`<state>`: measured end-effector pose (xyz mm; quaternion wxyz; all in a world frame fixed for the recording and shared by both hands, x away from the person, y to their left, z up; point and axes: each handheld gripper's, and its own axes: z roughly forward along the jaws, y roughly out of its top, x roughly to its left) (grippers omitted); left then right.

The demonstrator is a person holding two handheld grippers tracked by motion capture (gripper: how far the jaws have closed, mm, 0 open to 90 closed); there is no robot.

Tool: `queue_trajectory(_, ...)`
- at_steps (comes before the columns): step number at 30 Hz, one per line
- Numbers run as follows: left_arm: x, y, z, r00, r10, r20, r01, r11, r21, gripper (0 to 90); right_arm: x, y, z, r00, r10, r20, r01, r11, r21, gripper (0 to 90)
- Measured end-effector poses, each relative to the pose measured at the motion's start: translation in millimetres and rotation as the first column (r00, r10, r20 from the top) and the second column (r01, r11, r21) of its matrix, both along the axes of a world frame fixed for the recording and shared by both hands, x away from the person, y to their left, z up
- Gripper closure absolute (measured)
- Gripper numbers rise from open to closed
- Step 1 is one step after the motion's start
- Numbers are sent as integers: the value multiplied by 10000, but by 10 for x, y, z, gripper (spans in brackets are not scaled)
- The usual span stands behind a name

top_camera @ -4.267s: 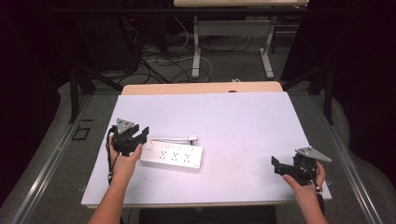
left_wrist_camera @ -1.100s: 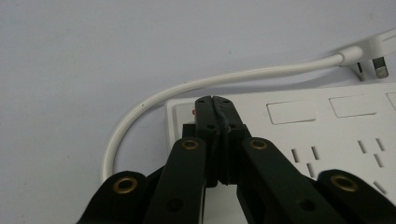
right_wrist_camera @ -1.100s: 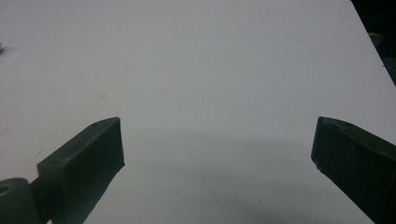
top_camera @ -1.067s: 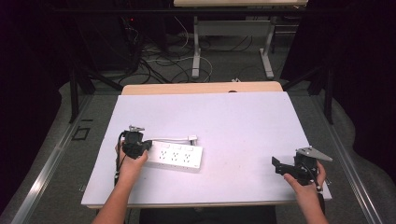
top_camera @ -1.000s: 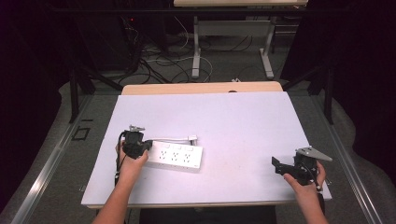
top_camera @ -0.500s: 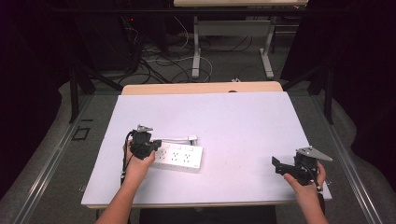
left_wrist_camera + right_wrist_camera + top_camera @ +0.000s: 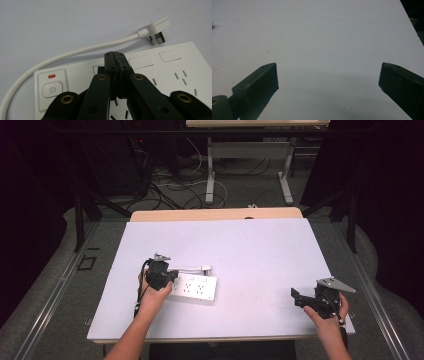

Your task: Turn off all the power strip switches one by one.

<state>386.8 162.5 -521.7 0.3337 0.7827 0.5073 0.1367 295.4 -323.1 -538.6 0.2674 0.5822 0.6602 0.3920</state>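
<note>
My left gripper (image 7: 115,53), jaws pinched empty, hovers over the power strip (image 7: 194,287); next, press its switch (image 7: 52,89); right gripper (image 7: 300,298) gapes idle.

A lab: dark curtains, floor rails (image 7: 60,287), loose cables (image 7: 172,185) past the far edge of the white table (image 7: 260,250).

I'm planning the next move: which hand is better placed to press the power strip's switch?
Left. Its shut tongs hang right over the power strip, near the switch. The right tongs are open, far off over bare table.
</note>
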Motion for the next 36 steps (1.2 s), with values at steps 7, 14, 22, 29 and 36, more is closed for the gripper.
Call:
queue_trajectory(7,72,-31,10,9995,77,-320,-85,9997,-236,900,5,-4,2,10000,-50,-4,50,10000,-18,18)
queue_trajectory(14,124,-72,-10,9990,133,-426,-145,9995,-298,900,10,5,-4,10000,-57,-34,58,10000,34,18)
queue_trajectory(22,119,-125,-34,9986,28,-532,-31,10000,-63,900,9,-3,-3,10000,-9,-32,9,10000,-18,18)
queue_trajectory(29,114,-119,-37,9984,58,-558,-63,9999,-79,900,15,-5,-13,10000,22,83,-22,10000,0,18)
queue_trajectory(36,117,-110,-37,9985,-7,-550,5,10000,-28,900,4,-4,0,10000,-34,-37,34,10000,-16,18)
